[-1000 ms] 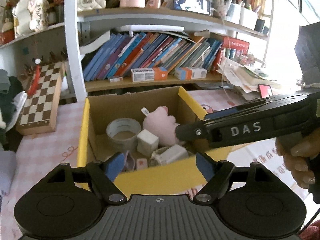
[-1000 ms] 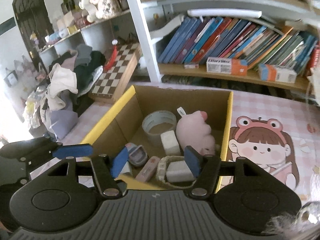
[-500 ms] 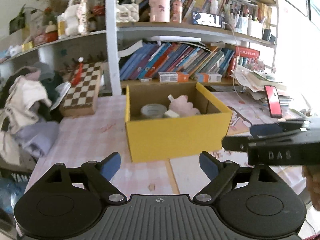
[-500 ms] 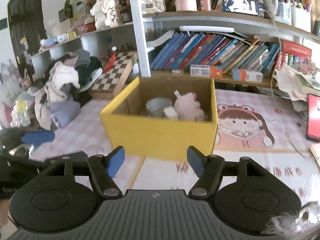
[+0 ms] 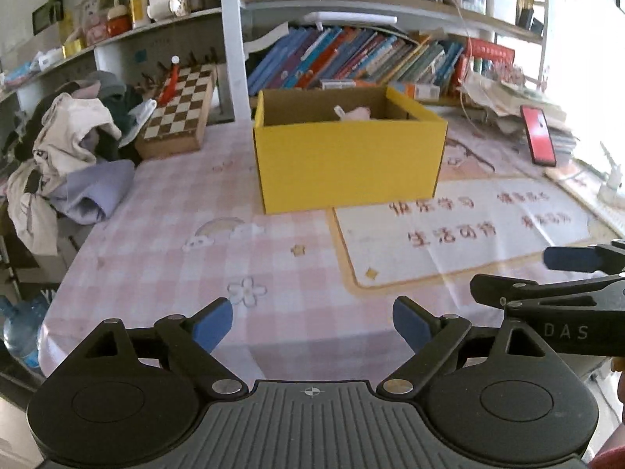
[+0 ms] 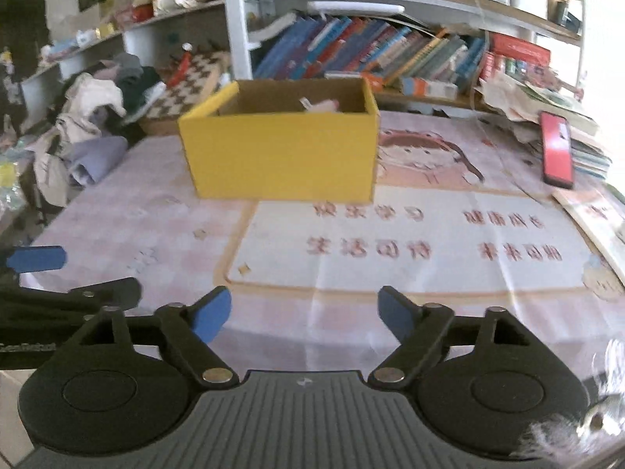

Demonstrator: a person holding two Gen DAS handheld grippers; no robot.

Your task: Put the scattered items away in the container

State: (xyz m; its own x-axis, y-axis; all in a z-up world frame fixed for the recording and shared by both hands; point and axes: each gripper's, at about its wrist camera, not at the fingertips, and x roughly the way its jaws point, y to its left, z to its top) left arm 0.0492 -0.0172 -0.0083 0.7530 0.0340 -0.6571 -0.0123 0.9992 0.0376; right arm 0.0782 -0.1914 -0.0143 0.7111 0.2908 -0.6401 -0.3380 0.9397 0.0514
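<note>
A yellow cardboard box (image 5: 347,160) stands on the pink checked table, also in the right wrist view (image 6: 281,156). Only the top of a pink plush toy (image 5: 353,113) shows above its rim; the other items inside are hidden. My left gripper (image 5: 312,322) is open and empty, held low near the table's front edge, well back from the box. My right gripper (image 6: 304,314) is open and empty, at about the same distance. The right gripper shows at the right in the left wrist view (image 5: 547,297). The left gripper shows at the left in the right wrist view (image 6: 50,277).
A white poster with red characters (image 5: 461,230) lies in front of the box. A chessboard case (image 5: 179,117) and a clothes pile (image 5: 74,156) sit at the left. A red phone (image 5: 539,138) rests on papers at the right. Bookshelves (image 5: 351,58) stand behind.
Both grippers have pulled back and down from above the box to near the table's front edge. The box now looks far off and its contents are mostly out of sight.
</note>
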